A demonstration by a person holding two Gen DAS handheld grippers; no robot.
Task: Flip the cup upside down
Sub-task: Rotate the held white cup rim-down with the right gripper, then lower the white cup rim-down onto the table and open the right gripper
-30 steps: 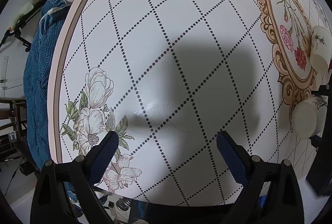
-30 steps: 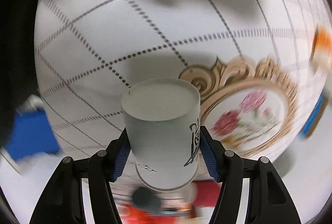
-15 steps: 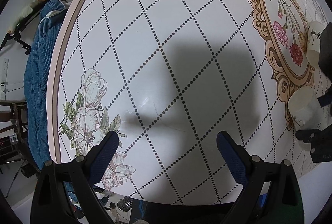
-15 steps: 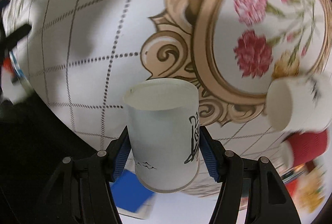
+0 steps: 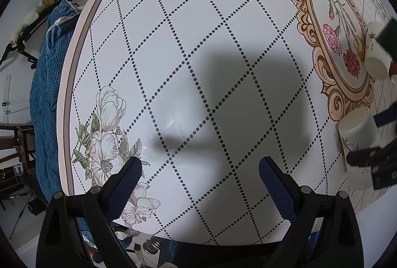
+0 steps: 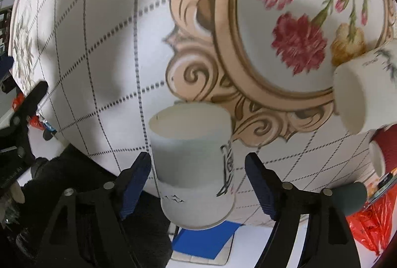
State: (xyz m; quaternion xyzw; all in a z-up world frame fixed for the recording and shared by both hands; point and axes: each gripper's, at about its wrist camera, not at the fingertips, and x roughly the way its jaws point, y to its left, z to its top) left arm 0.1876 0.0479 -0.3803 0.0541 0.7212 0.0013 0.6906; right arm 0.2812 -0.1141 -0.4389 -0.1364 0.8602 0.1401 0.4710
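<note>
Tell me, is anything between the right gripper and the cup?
No. The cup sits right between the right gripper's open fingers, with small gaps on both sides. Nothing blocks it; another cup is off to the side.

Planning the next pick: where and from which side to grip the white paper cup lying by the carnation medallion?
Grip the white paper cup across its curved side wall, mid-length, coming down from above. It lies on its side on the patterned round table, wall exposed. The dark red ribbed cup lies close, so one of the jaws likely has little room.
</note>
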